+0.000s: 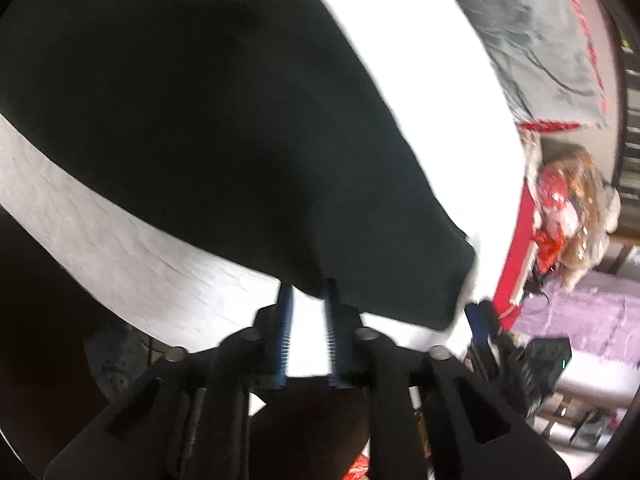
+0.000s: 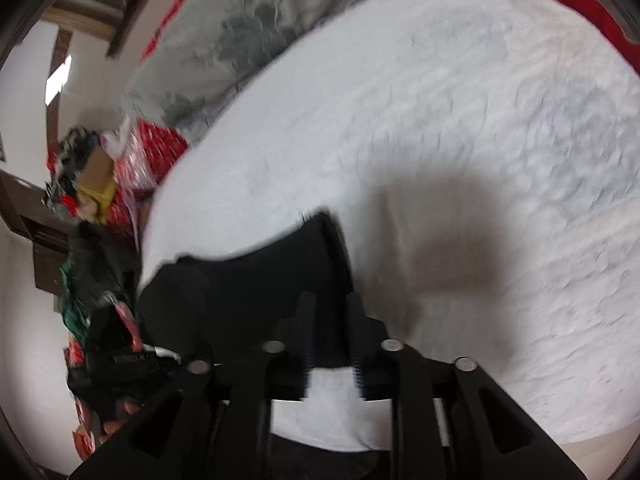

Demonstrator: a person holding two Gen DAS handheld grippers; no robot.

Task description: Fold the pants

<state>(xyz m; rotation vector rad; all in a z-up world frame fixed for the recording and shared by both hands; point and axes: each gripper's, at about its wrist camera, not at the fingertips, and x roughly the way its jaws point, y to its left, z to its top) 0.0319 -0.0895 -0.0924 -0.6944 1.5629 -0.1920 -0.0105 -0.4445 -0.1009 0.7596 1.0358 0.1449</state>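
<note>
The black pants [image 1: 200, 128] lie limp and light on the white bedcover [image 1: 88, 232], and look best taken at an edge. The left gripper [image 1: 309, 292] stands slightly apart at their near hem. Whether the right gripper [image 2: 330, 304], its jaws narrowly apart with cloth between, presses it cannot be told.

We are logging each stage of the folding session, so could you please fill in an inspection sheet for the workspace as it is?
Surface: white textured cover, mostly bare.
Job's things: black pants spread on the cover.
Clutter: red wrapped packages and mixed items piled beyond the cover's edge.
Grippers: left gripper and right gripper, each with jaws slightly parted at the pants' edge; grip unclear.
Cables: nothing seen.
Surroundings: grey patterned bedding, purple cloth.
</note>
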